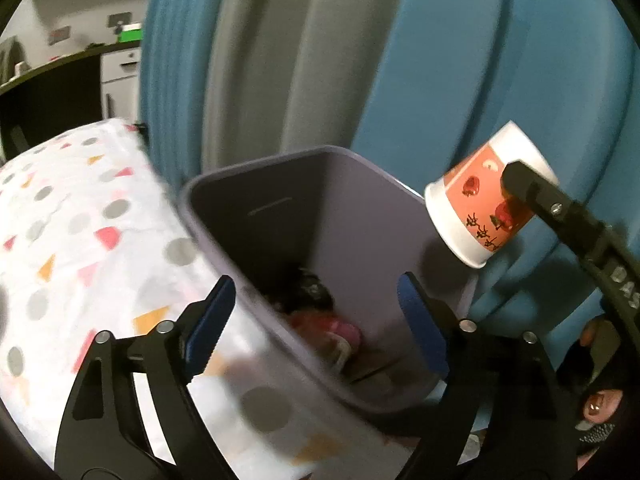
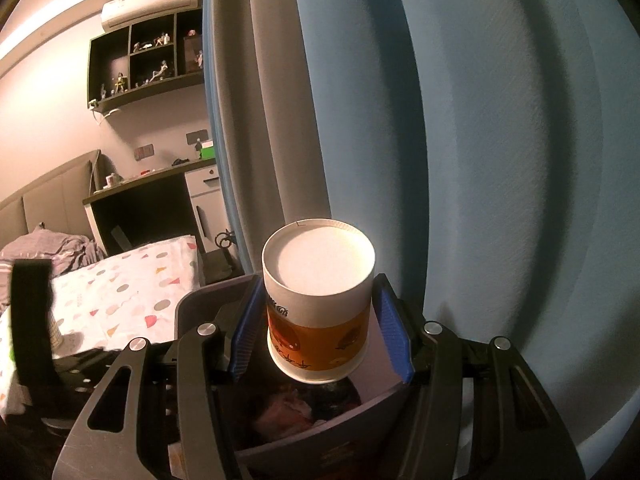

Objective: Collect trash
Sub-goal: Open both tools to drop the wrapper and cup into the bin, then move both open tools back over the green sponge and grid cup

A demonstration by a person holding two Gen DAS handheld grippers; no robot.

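Note:
A lilac waste bin (image 1: 280, 160) stands between the bed and the curtain, with dark and pink trash (image 1: 332, 332) at its bottom. My left gripper (image 1: 316, 284) hovers over the bin's mouth, open, with nothing between its blue pads. At the right of the left wrist view a white and orange paper cup (image 1: 480, 200) hangs tilted above the bin's far rim, with a black finger (image 1: 532, 192) of my right gripper against its side. In the right wrist view my right gripper (image 2: 320, 292) is shut on that cup (image 2: 320, 280), base toward the camera, over the bin (image 2: 192, 300).
A bed with a white sheet dotted in grey and pink (image 1: 80, 220) touches the bin's left side. Blue and grey curtains (image 1: 480, 60) hang close behind it. A dark desk (image 2: 140, 184) and wall shelves (image 2: 132, 68) stand farther back. A person's hand (image 1: 600, 400) shows at lower right.

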